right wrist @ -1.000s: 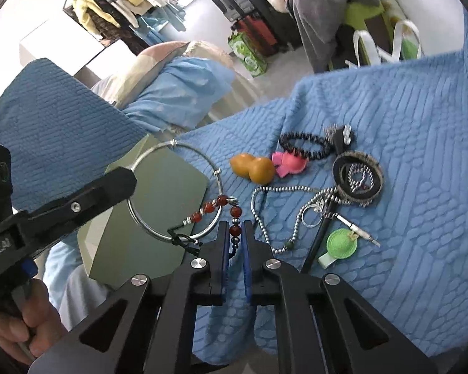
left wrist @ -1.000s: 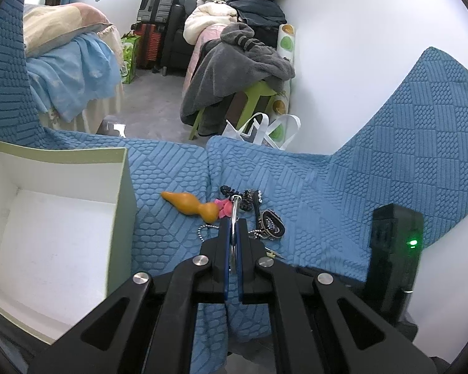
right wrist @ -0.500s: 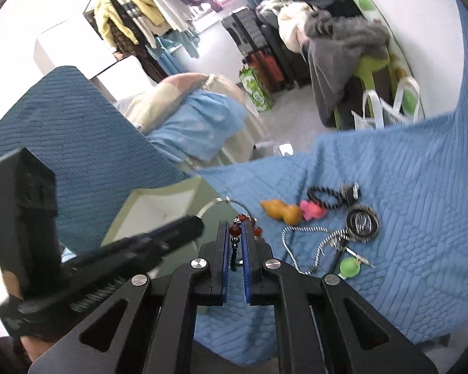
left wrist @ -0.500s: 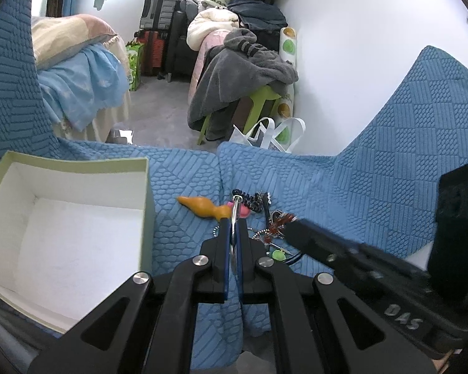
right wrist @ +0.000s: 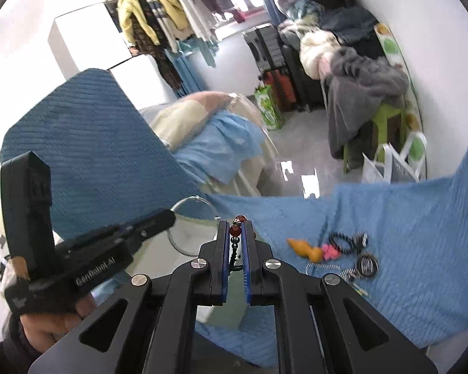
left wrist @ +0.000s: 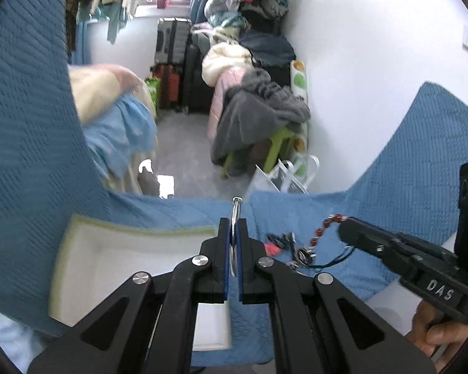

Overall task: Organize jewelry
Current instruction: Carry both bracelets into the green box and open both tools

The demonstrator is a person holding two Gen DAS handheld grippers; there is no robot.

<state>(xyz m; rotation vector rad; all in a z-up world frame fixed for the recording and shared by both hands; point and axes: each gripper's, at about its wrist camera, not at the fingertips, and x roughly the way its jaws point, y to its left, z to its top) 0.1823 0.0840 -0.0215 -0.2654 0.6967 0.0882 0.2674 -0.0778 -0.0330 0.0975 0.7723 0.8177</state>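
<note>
Over the blue quilt [left wrist: 312, 208], both fingers pinch jewelry; clothes-piled room behind.

Grey blanket [left wrist: 259, 109] draped over a green stool [left wrist: 277, 143], suitcases [left wrist: 171, 62] behind, hanging clothes [right wrist: 159, 9].

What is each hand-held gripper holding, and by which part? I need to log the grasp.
Both hold one piece of jewelry: the left hand-held gripper pinches the silver ring at its rim, the right hand-held gripper grips the red bead strand.
</note>
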